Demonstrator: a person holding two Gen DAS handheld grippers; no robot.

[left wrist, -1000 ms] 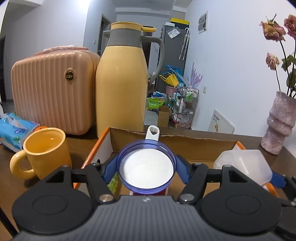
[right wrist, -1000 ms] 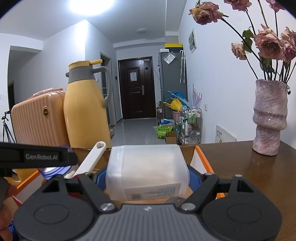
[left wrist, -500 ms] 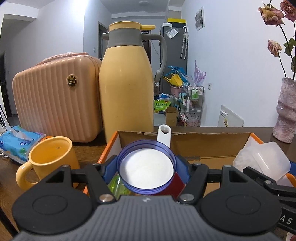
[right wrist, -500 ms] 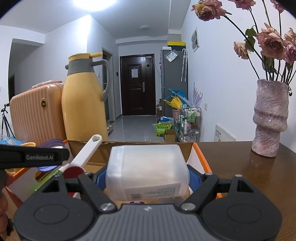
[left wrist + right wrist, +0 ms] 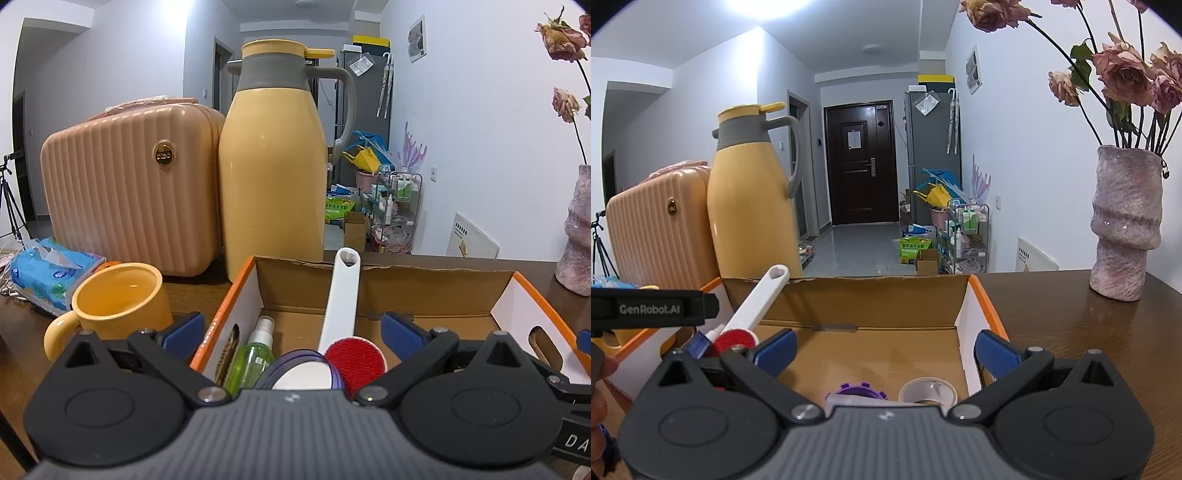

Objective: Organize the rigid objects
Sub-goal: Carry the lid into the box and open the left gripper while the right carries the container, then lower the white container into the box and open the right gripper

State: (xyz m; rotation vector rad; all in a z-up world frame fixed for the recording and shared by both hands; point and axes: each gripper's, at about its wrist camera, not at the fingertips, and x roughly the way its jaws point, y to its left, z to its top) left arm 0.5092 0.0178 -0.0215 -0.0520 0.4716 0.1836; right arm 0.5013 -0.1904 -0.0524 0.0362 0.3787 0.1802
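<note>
Both grippers just opened, cup (image 5: 301, 373) and container released into box (image 5: 964, 317)

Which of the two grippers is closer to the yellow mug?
The left. The yellow mug stands outside the cardboard box, just beyond the left gripper's left finger. The right gripper hangs open over the box's far end, near the vase.
</note>
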